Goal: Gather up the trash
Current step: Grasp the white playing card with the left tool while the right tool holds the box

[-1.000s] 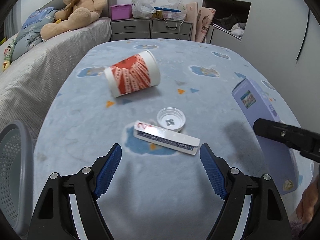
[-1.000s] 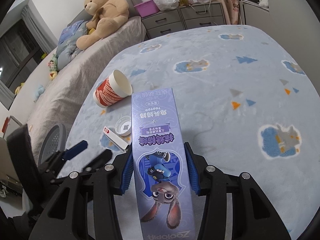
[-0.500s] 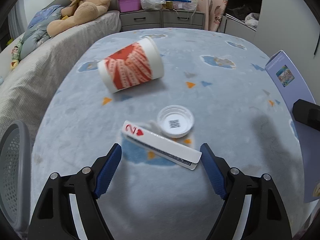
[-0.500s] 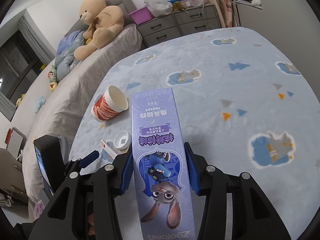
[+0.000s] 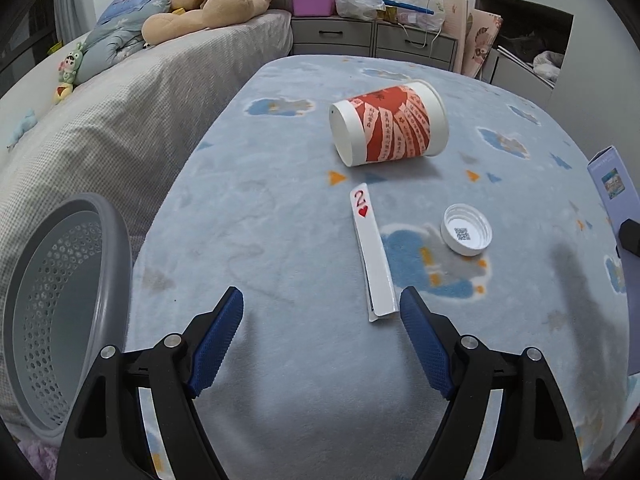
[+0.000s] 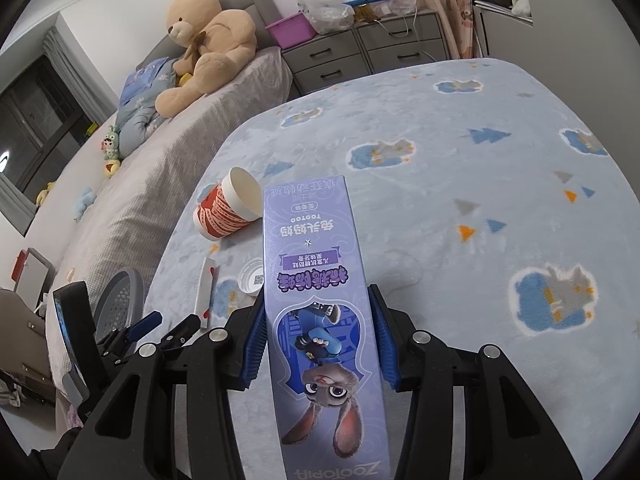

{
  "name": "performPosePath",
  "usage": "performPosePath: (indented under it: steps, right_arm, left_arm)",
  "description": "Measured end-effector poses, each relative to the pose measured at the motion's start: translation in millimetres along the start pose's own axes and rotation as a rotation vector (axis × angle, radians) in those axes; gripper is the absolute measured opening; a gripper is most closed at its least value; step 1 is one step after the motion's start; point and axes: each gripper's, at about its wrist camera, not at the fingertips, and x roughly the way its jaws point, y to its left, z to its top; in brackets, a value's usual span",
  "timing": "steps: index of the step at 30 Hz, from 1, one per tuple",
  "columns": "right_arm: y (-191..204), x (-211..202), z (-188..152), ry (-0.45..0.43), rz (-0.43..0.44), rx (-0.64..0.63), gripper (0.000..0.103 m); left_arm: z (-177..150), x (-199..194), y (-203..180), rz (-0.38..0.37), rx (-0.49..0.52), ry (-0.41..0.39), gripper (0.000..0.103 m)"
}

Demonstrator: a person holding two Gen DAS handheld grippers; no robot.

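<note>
Gripper on my left [image 5: 320, 304] hangs spread wide and empty over the pale blue patterned blanket [image 5: 280, 220] that covers the surface, its right pad just beside the near end of the folded white playing card marked with a red two of hearts [image 5: 374, 264]. My right gripper [image 6: 318, 344] is pinching the long purple cardboard box with a cartoon rabbit [image 6: 316, 300] across its width, clear of the blanket. Beyond the card lie a white plastic bottle cap [image 5: 466, 235], open side up, and a red-and-white paper cup [image 5: 390, 130] tipped on its side; the grey perforated plastic basket [image 5: 60, 300] stands at the left edge. I judge the card is the next pick. It lies flat on soft fabric, so I would shift right to centre it between the pads, cross its narrow width, press slightly into the pile and close on the raised fold, not the thin edges.
</note>
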Motion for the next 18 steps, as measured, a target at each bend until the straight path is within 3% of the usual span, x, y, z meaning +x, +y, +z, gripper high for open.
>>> performPosePath:
  steps: [12,13,15,18]
  right_arm:
    - [4.6,5.0,0.1,0.013,0.015,-0.008,0.045]
    - [5.4,5.4,0.1,0.014,0.016,-0.010,0.045]
    - [6.6,6.7,0.1,0.016,0.017,-0.014,0.045]
    - [8.4,8.1,0.1,0.019,0.018,-0.017,0.045]
  left_arm:
    - [21.4,32.8,-12.2,0.010,0.014,0.022,0.073]
    - [21.5,34.0,-12.4,0.009,0.018,0.024,0.065]
    - [21.5,33.5,-13.9,0.004,0.028,0.019,0.058]
    - [20.7,30.9,-14.6,-0.012,0.042,0.015,0.034]
